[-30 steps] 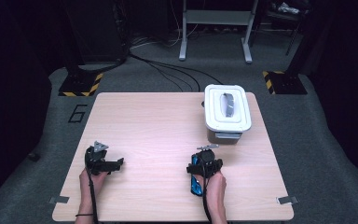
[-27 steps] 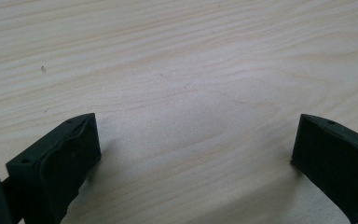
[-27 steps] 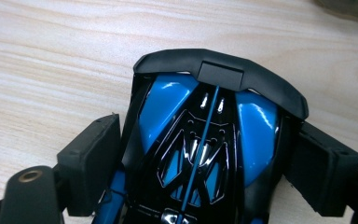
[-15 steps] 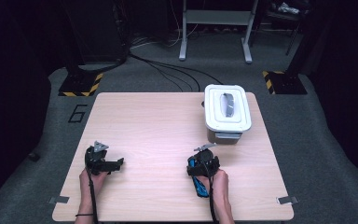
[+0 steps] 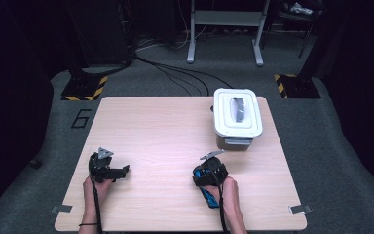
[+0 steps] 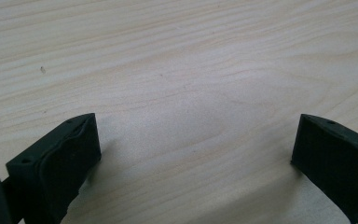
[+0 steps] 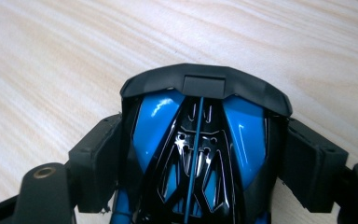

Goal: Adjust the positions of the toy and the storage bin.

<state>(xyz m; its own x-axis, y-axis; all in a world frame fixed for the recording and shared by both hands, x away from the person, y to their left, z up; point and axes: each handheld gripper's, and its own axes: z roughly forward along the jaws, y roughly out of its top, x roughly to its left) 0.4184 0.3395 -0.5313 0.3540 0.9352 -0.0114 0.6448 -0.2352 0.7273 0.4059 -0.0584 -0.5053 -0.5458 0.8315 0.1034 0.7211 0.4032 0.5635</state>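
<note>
A single large dark numeral "6" (image 5: 80,118) stands on the grey carpeted floor (image 5: 321,141), just off the far left corner of the pale wooden counter (image 5: 165,131). Yellow-and-black hazard stripes mark two black stand bases on that floor, one (image 5: 83,91) beyond the numeral and one (image 5: 292,85) off the far right corner; they carry no words.

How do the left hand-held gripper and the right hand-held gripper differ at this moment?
The left hand-held gripper has wide-open jaws with bare table between them; the right hand-held gripper has its jaws pressed on a blue and black toy car. From above, the left lies at the table's near left, the right nearer the white box. Both have black jaws.
</note>
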